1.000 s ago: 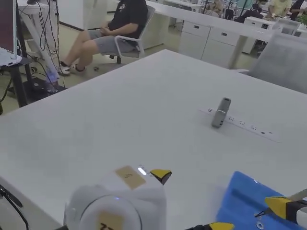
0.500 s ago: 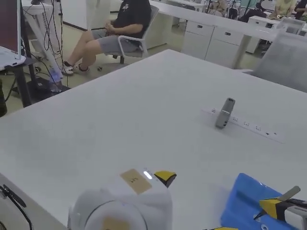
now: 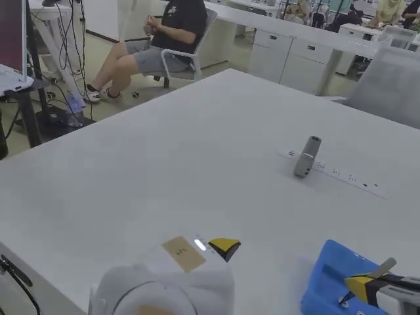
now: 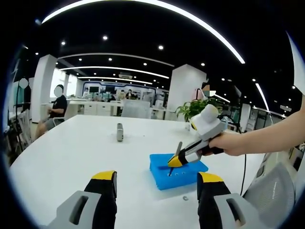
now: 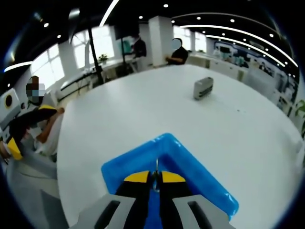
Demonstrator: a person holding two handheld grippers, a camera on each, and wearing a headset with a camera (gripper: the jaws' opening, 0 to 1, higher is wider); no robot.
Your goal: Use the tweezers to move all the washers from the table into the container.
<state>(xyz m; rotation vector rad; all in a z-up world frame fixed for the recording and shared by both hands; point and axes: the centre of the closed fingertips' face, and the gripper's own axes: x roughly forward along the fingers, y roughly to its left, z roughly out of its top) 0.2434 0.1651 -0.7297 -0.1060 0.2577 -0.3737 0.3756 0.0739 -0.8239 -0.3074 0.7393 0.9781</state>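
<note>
Currently, R gripper (image 5: 156, 179) clamped on tweezers (image 4: 179, 148) above blue container (image 5: 193, 164), L gripper (image 4: 157, 179) jaws apart, grey cylinder (image 3: 306, 156) by pwr strip (image 3: 349, 177).

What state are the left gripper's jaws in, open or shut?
Open: the left gripper shows its two jaws standing wide apart, with nothing held between them.

Left claw (image 4: 157, 180): jaws wide apart, empty. Right claw (image 5: 156, 177): jaws closed on tweezers (image 4: 179, 149), angled downward.
</note>
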